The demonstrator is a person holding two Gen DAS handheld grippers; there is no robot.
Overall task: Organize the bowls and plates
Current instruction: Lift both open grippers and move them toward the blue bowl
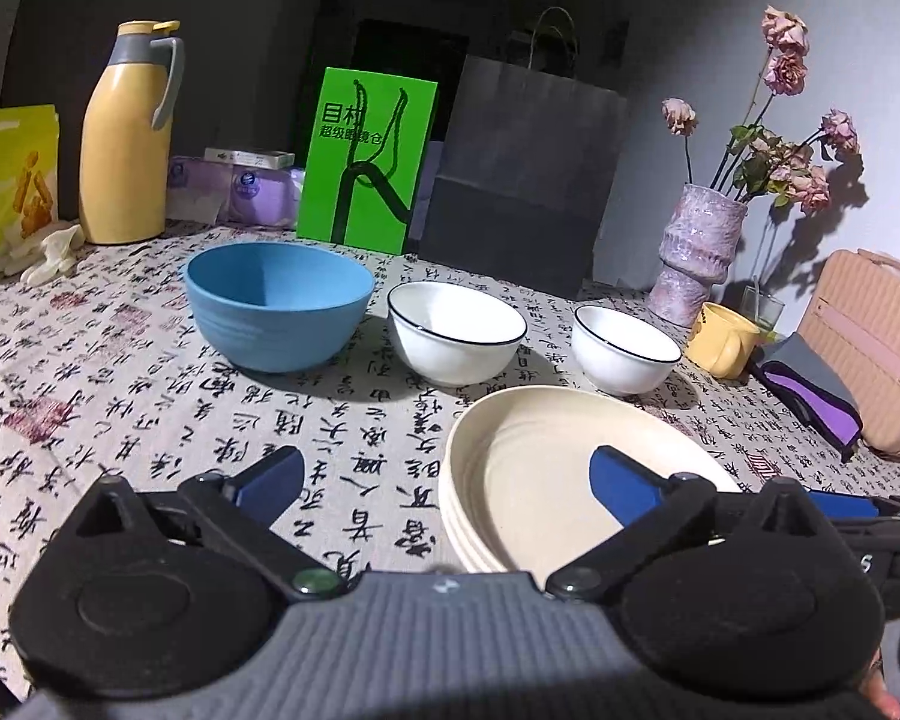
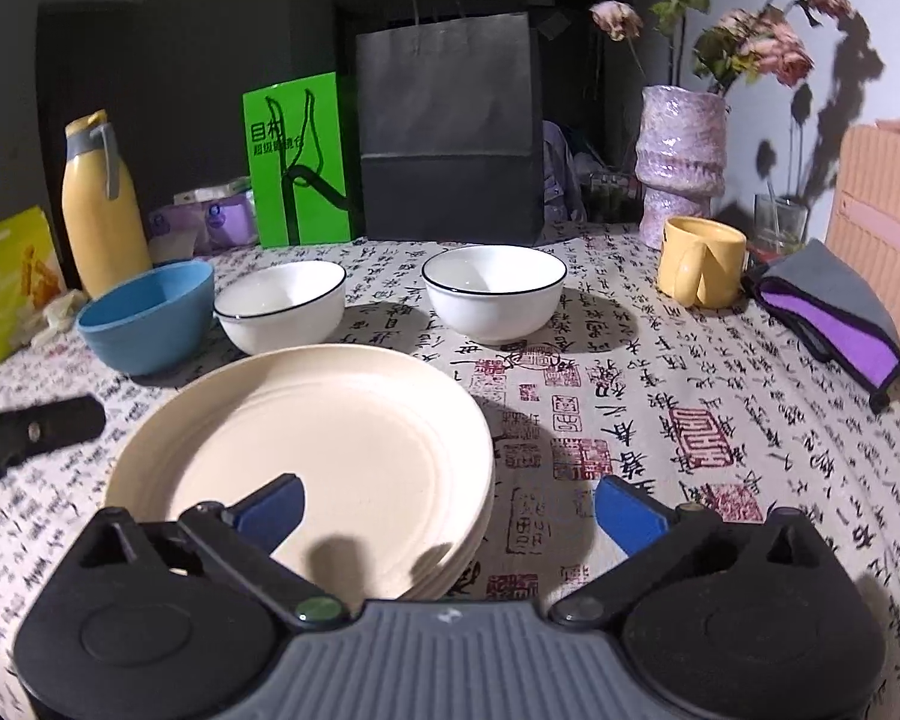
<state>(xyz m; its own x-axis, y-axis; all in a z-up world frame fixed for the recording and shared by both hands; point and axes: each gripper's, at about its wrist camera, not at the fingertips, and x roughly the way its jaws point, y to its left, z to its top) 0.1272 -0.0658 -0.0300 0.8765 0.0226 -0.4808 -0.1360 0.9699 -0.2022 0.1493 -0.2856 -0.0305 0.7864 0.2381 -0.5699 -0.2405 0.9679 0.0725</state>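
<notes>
Calligraphy tablecloth (image 2: 660,396): your left tongs (image 1: 450,477) and right tongs (image 2: 450,510) both released, empty, over cream plates (image 2: 330,438); bowls (image 2: 492,291) beyond.

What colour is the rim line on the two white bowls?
A thin black line circles each white bowl's rim; clearest in the right wrist view.

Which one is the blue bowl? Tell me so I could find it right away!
Look along the patterned tablecloth to the row of three bowls behind the stack of cream plates. The blue bowl sits at the left end, nearest the tall yellow jug. It is the biggest, and the only one that isn't white with a dark rim.
</notes>
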